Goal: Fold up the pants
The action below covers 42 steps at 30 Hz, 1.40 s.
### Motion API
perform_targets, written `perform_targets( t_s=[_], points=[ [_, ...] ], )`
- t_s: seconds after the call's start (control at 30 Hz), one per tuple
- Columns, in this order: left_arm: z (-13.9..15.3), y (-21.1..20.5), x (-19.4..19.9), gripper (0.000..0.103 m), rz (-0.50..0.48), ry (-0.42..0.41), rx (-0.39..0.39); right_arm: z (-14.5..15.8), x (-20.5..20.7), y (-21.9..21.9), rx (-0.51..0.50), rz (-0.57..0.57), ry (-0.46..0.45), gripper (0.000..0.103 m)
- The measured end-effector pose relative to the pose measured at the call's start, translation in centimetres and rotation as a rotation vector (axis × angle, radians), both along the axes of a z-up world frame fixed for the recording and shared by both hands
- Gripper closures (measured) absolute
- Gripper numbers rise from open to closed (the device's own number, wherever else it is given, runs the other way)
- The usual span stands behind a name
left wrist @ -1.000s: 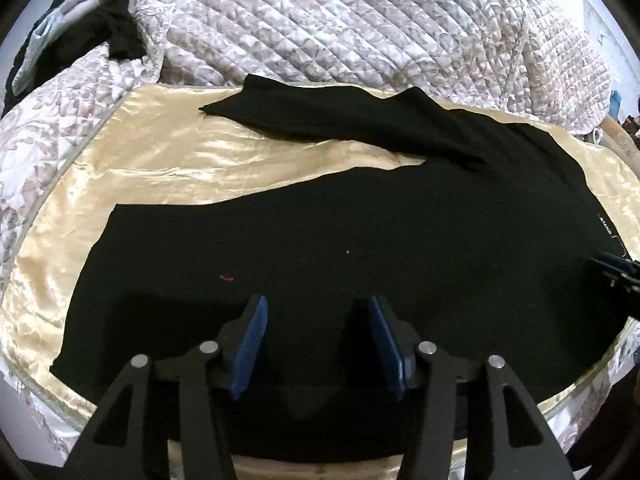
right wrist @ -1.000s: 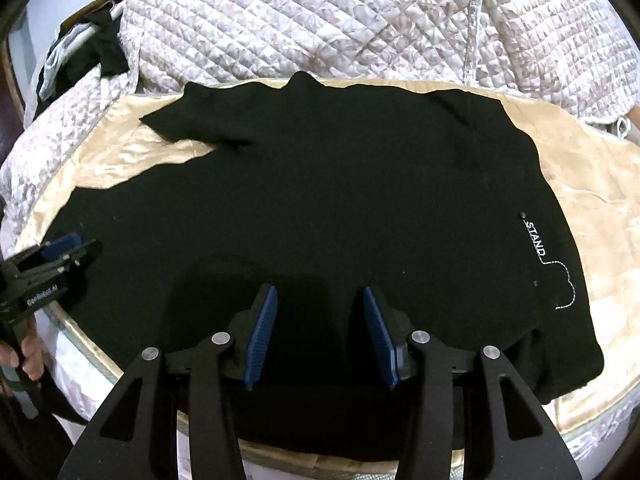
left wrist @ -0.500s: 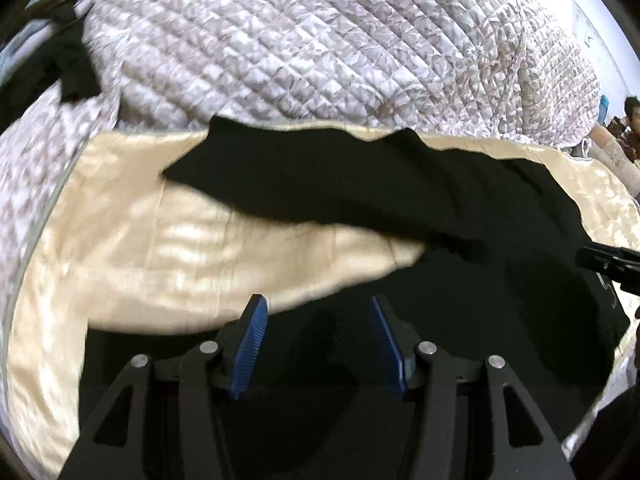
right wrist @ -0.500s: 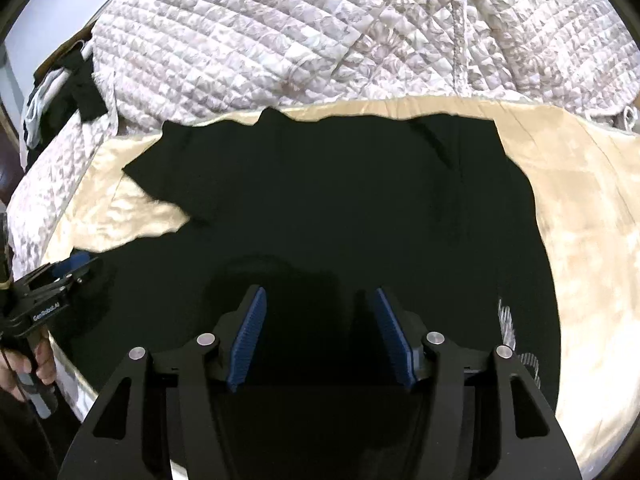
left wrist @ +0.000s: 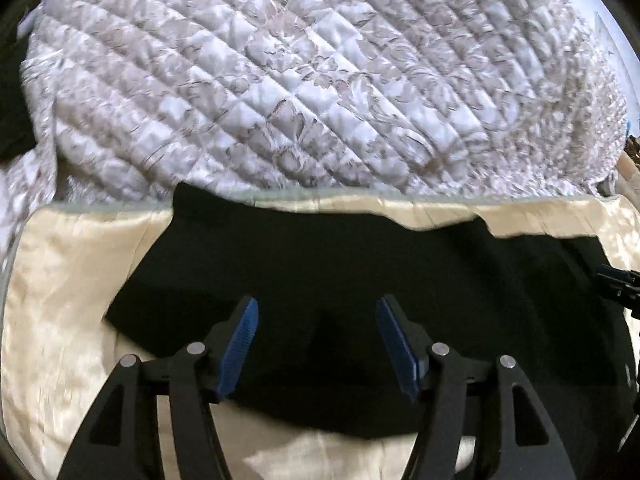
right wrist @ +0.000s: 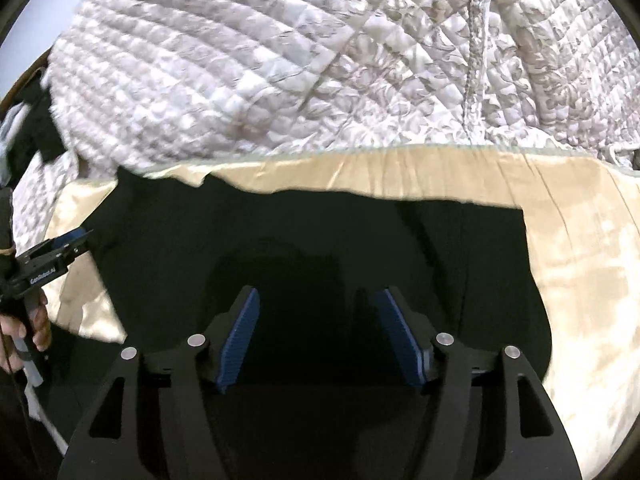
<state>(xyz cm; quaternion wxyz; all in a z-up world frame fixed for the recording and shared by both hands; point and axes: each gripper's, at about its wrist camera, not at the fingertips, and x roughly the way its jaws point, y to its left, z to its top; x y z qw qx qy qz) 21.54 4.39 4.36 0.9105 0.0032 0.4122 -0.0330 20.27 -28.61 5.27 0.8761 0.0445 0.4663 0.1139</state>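
Note:
Black pants (left wrist: pixel 340 264) lie spread flat on a cream satin sheet (left wrist: pixel 60 320). My left gripper (left wrist: pixel 318 312) is open and empty, hovering low over the far pant leg near its left end. My right gripper (right wrist: pixel 318 310) is open and empty over the wide upper part of the pants (right wrist: pixel 320 232). The left gripper also shows at the left edge of the right wrist view (right wrist: pixel 60 252), held by a hand. The right gripper's tip shows at the right edge of the left wrist view (left wrist: pixel 620 284).
A bulky white quilted comforter (left wrist: pixel 320 80) is piled along the far side of the sheet, touching the far edge of the pants; it also fills the top of the right wrist view (right wrist: pixel 320 60). Dark clothing (right wrist: pixel 32 136) lies at the far left.
Both grippers have moved forward across the pants toward the far edge and the comforter. The near pant leg has dropped out of the left view. Both jaws stayed open.

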Motion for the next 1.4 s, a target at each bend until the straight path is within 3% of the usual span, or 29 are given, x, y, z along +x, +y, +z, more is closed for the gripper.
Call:
perform_targets(
  t_s=[0.13,0.27,0.43,0.5,0.53,0.57,0.6,0.63,0.67,0.7,0.8,0.97,1.17,1.27,1.4],
  points=[
    [-0.7,-0.3,3.2,0.031,0.002,0.011,-0.021,-1.1,3.2,0.3,0.006,-0.009,0.016,0.039],
    [-2.2,-1.1,6.1,0.031,0.008,0.044,0.021,-2.4,6.0,1.1,-0.020,-0.008,0.034,0.039],
    [-3.9,-1.9,7.7,0.028,-0.001,0.059,0.049,-4.3,8.3,2.1,-0.111,-0.010,0.072,0.039],
    [-4.2,-2.1,7.7,0.037,-0.012,0.057,0.046,-4.4,8.3,2.7,-0.143,0.003,0.052,0.041],
    [-4.3,-2.5,7.6,0.053,-0.033,0.055,0.036,-4.5,8.3,2.8,-0.151,0.006,0.047,0.046],
    [-4.2,-3.0,7.4,0.066,-0.055,0.045,0.040,-4.5,8.3,2.9,-0.157,0.012,0.039,0.064],
    [-4.1,-3.8,7.2,0.072,-0.070,0.034,0.063,-4.5,8.3,2.9,-0.163,0.012,0.029,0.079],
    [-4.0,-4.5,7.0,0.088,-0.086,0.024,0.091,-4.4,8.3,2.9,-0.157,0.016,0.026,0.085],
    [-3.9,-5.1,6.8,0.097,-0.101,0.016,0.113,-4.4,8.4,3.0,-0.150,0.021,0.027,0.091],
    [-3.7,-5.5,6.6,0.098,-0.098,0.009,0.138,-4.3,8.4,3.2,-0.157,0.028,0.024,0.092],
    [-2.2,-4.9,5.9,0.099,-0.065,-0.015,0.112,-3.9,8.2,3.5,-0.155,0.030,0.010,0.094],
    [2.0,-3.0,1.8,0.099,-0.029,-0.103,0.052,-0.5,5.3,2.6,-0.089,0.017,-0.086,0.095],
    [6.3,-1.0,-6.7,0.099,-0.008,-0.211,-0.075,4.0,-2.1,1.8,-0.010,0.019,-0.186,0.095],
    [7.0,-0.4,-12.1,0.099,-0.002,-0.244,-0.102,5.4,-6.6,1.5,0.026,0.012,-0.217,0.095],
    [5.4,-0.1,-18.4,0.099,0.014,-0.212,-0.142,5.7,-14.0,1.5,0.066,-0.005,-0.226,0.095]
  ],
)
